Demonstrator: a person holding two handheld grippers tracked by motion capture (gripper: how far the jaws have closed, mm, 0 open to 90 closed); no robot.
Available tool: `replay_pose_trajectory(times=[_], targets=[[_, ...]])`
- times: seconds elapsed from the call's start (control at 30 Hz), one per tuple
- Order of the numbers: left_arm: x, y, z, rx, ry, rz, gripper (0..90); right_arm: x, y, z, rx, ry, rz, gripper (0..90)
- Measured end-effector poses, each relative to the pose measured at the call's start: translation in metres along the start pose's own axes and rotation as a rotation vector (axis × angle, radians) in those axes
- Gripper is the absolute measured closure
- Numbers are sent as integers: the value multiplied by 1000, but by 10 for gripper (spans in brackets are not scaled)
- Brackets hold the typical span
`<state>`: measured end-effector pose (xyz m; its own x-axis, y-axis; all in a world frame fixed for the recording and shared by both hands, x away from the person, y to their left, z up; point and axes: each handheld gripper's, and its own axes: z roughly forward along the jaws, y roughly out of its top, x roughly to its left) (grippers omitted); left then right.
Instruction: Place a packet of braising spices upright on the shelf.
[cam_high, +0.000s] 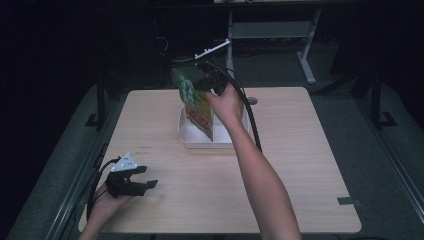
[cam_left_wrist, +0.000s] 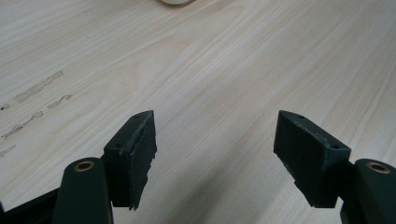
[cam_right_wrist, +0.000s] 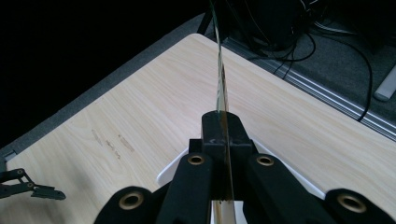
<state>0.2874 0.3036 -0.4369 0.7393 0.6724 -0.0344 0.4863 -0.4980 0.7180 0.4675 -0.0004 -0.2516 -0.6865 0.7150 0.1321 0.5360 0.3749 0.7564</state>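
A flat green packet (cam_high: 195, 102) with red and white print hangs upright over a white tray (cam_high: 187, 140) at the middle back of the wooden table. My right gripper (cam_high: 202, 82) is shut on the packet's upper edge. In the right gripper view the packet (cam_right_wrist: 220, 79) shows edge-on, pinched between the closed jaws of that gripper (cam_right_wrist: 222, 121), with the tray's rim (cam_right_wrist: 170, 172) below. My left gripper (cam_high: 148, 177) rests low at the table's front left, open and holding nothing. In its own view the left gripper (cam_left_wrist: 215, 116) has its jaws wide apart over bare wood.
The table (cam_high: 300, 165) has faint tape marks (cam_high: 145, 147) left of the tray and a round cable hole (cam_high: 251, 100) behind it. A black cable (cam_high: 252, 125) trails along the right forearm. Desk legs and dark floor lie beyond the far edge.
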Motion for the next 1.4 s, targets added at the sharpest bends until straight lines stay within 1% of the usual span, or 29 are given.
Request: replay_pose_trajectory(times=[0.4, 0.73, 0.8, 0.93, 1.03, 1.17, 1.27, 1.4], targets=[[0, 0, 0, -1, 1, 1, 295, 1, -8, 11, 15, 10, 11, 897], [0, 0, 0, 0, 2, 2, 295, -2, -18, 20, 38, 25, 24, 895], [0, 0, 0, -2, 1, 1, 295, -4, -21, 19, 30, 30, 35, 893], [0, 0, 1, -2, 1, 0, 295, -6, -22, 16, 37, 31, 41, 868], [-1, 0, 1, 0, 1, 1, 295, -8, -23, 13, 30, 32, 50, 825], [0, 0, 1, 2, 0, 3, 295, -11, -25, 9, 25, 34, 52, 798], [-1, 0, 1, 5, -1, 6, 294, -13, -27, 6, 22, 29, 50, 801], [-1, 1, 1, 5, -2, 6, 294, -14, -29, 4, 24, 29, 50, 839]])
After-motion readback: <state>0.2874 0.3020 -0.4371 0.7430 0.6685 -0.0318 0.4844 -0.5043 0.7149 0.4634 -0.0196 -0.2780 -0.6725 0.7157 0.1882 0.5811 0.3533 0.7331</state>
